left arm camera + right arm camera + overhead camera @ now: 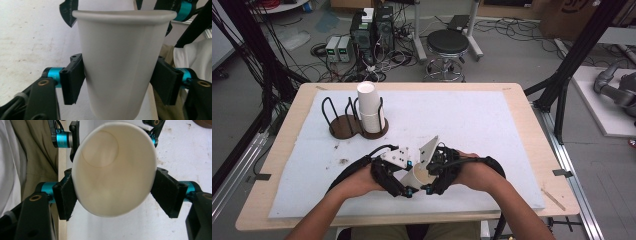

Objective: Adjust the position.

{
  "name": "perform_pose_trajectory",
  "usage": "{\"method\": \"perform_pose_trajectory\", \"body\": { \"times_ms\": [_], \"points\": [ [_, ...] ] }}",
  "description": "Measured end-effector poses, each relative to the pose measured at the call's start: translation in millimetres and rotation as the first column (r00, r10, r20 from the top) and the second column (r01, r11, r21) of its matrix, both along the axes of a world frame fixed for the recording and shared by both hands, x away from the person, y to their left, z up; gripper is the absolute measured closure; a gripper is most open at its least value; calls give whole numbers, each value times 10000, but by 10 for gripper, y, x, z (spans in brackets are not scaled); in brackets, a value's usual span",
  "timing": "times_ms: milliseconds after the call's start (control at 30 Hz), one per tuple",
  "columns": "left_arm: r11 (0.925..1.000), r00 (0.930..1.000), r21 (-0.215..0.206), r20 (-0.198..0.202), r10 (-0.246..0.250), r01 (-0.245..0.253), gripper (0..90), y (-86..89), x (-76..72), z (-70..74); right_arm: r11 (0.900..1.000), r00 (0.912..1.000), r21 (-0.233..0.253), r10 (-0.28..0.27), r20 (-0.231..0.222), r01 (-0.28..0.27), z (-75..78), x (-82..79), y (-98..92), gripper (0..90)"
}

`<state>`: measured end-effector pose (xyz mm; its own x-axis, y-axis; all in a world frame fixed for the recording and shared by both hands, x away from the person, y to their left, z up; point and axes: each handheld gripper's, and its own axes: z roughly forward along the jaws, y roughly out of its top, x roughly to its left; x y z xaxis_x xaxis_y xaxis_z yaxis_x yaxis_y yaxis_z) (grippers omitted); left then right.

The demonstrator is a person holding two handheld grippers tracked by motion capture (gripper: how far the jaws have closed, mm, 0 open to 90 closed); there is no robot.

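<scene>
A white paper cup [419, 176] hangs above the front of the white mat [472, 120], held from both sides. My left gripper [408, 178] is shut on the cup's body [117, 62], its pads [72, 80] pressing the wall on either side. My right gripper [429, 175] is shut on the same cup at the rim, so the open mouth [112, 170] faces its camera and looks slightly squeezed. The left gripper's jaws show farther off behind the cup in the right gripper view.
A dark wooden cup holder [343, 126] with wire loops stands at the mat's back left, with a stack of white cups [370, 107] in its right slot. The wooden table's edge [532, 107] borders the mat. A stool [447, 44] and electronics sit on the floor beyond.
</scene>
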<state>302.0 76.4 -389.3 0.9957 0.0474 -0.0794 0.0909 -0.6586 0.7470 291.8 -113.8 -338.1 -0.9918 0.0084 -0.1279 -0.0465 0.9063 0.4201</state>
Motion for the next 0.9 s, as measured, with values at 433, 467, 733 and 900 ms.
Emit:
{"method": "perform_pose_trajectory", "body": {
  "times_ms": [433, 467, 733, 900],
  "points": [
    [9887, 9982, -1383, 122, 594, -572, 320, 119, -4, -62, 9820, 9992, 1845, -392, -42, 393, 82, 33, -133, 204],
    [9862, 9974, -1500, 73, 719, -700, 320, 137, -3, -69, 9766, 9988, 2095, -482, -35, 479, 105, 31, -159, 203],
    [9398, 9784, -2784, 18, 2069, -1982, 308, 318, 44, -127, 9005, 9893, 4136, -1460, -25, 1340, 212, 37, -468, 203],
    [8974, 9559, -3464, 68, 2936, -2732, 299, 432, 73, -177, 8503, 9725, 4807, -2315, -244, 2145, 127, 54, -689, 203]
  ]
}}
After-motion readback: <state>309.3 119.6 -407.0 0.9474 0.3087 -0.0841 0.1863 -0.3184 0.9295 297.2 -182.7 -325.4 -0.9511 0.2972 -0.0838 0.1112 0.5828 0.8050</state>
